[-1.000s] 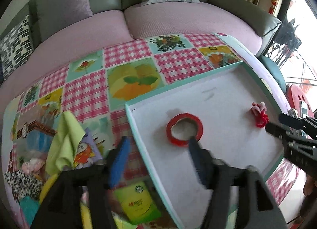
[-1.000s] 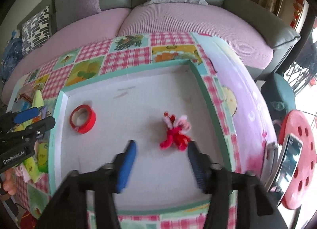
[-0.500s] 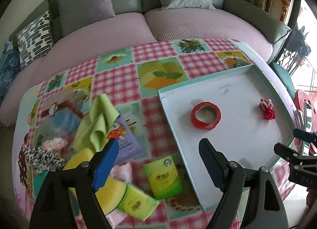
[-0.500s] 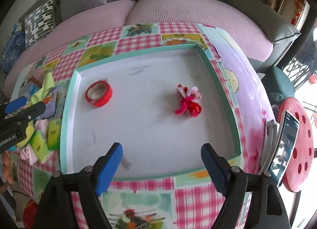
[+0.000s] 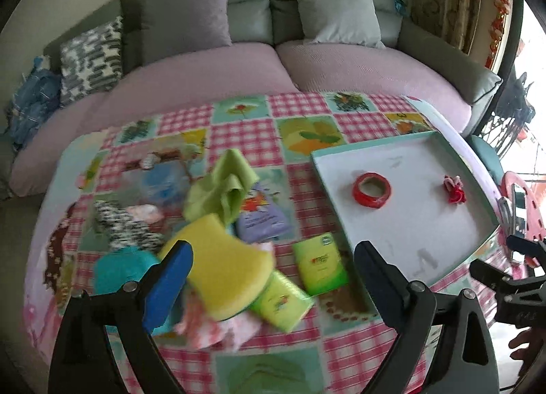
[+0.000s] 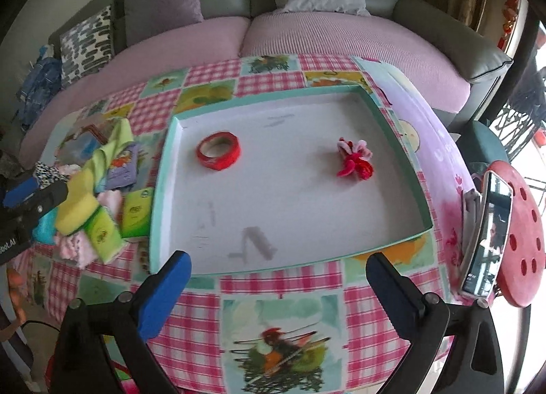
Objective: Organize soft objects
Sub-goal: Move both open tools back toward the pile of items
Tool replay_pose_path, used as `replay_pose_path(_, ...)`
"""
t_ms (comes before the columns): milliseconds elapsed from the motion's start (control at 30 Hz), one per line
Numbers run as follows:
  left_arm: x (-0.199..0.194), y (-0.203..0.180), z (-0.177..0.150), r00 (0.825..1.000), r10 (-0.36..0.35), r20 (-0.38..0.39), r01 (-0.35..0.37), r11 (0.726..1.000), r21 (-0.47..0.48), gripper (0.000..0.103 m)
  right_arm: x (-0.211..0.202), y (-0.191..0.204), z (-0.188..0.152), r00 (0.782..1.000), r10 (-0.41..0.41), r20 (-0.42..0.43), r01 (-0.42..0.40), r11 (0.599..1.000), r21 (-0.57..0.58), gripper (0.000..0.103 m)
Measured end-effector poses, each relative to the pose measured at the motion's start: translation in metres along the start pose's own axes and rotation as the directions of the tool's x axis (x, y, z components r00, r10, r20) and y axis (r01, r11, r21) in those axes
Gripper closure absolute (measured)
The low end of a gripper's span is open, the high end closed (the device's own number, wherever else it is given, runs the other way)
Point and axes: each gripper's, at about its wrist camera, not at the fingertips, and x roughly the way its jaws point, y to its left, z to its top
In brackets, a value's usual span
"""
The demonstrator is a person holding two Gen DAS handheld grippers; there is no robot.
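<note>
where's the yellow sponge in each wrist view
Left wrist view: the yellow sponge lies low and centre-left, atop the pile of soft things, just beyond the open left gripper.
Right wrist view: it sits at the far left edge, left of the tray.
Shared landmark: the red tape roll inside the tray.

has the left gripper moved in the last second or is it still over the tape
Yes. The left gripper has pulled back and swung left: its fingers, earlier at the red tape in the tray, now frame the yellow sponge in the pile.
</note>
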Motion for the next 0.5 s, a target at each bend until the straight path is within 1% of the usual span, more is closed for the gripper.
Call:
replay_pose_path(133,-0.018,0.018,-0.012,0.998,0.034,0.052,-0.033,0.999,-0.024,0.007,-0.007,0.013,-0.005,0.999,0.035,0.021,-0.035,0.999,0.006,0.000)
replay_pose_path(267,-0.028,0.036,-0.025,0.997,0.050,0.062,-0.047,0.998,-0.051,0.007,-0.011,0.030,-0.010,0.999,0.044,0.023,-0.043,0.999,-0.024,0.000)
replay_pose_path(367,-0.036,0.050,-0.035,0.996,0.056,0.072,-0.051,0.996,-0.076,0.007,-0.013,0.044,-0.013,0.997,0.072,0.025,-0.071,0.997,-0.039,0.000)
replay_pose_path(433,-0.040,0.060,-0.041,0.995,0.063,0.072,-0.056,0.994,-0.095,0.007,-0.015,0.057,-0.017,0.996,0.088,0.025,-0.086,0.994,-0.072,0.000)
replay_pose_path(500,-0.043,0.070,-0.046,0.995,0.068,0.074,-0.059,0.991,-0.119,0.007,-0.019,0.068,-0.019,0.992,0.118,0.053,-0.113,0.989,-0.091,0.000)
